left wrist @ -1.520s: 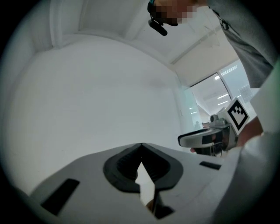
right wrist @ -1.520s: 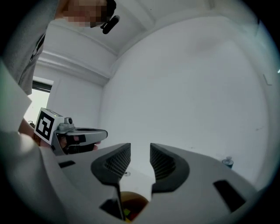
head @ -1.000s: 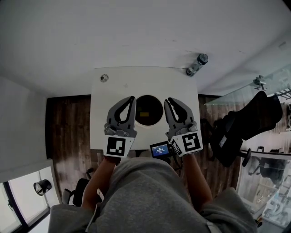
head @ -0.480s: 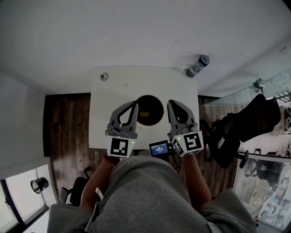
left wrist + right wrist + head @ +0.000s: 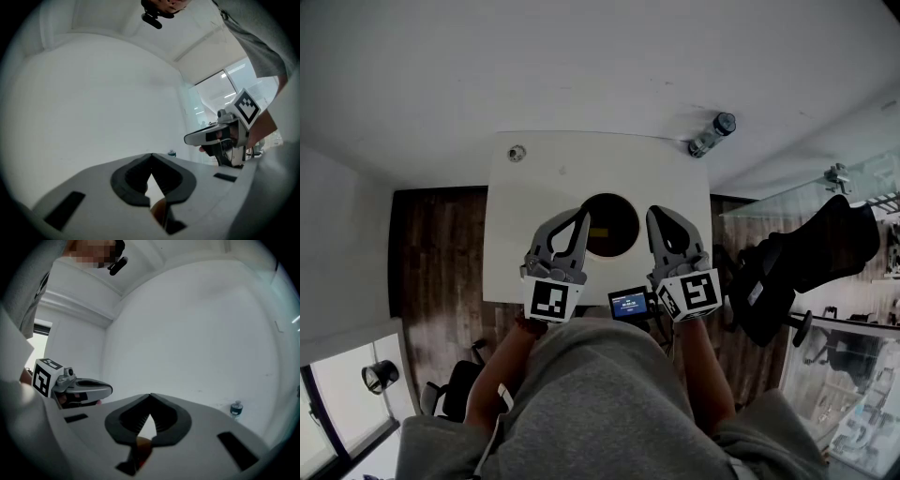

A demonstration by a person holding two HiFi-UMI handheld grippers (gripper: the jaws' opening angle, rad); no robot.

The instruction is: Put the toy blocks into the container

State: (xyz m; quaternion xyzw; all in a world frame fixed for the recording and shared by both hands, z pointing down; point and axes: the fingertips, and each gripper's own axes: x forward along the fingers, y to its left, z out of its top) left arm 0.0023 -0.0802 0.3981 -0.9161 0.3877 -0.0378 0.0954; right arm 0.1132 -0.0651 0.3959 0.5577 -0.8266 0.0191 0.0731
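Container (image 5: 614,223) on white table (image 5: 534,192): interior dark, contents unclear. Left gripper (image 5: 580,217) and right gripper (image 5: 655,214) either side, jaws together, empty.

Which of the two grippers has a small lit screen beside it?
The right gripper: a small blue-lit screen sits at its rear, on the side facing the left gripper. The left one has no screen beside it.
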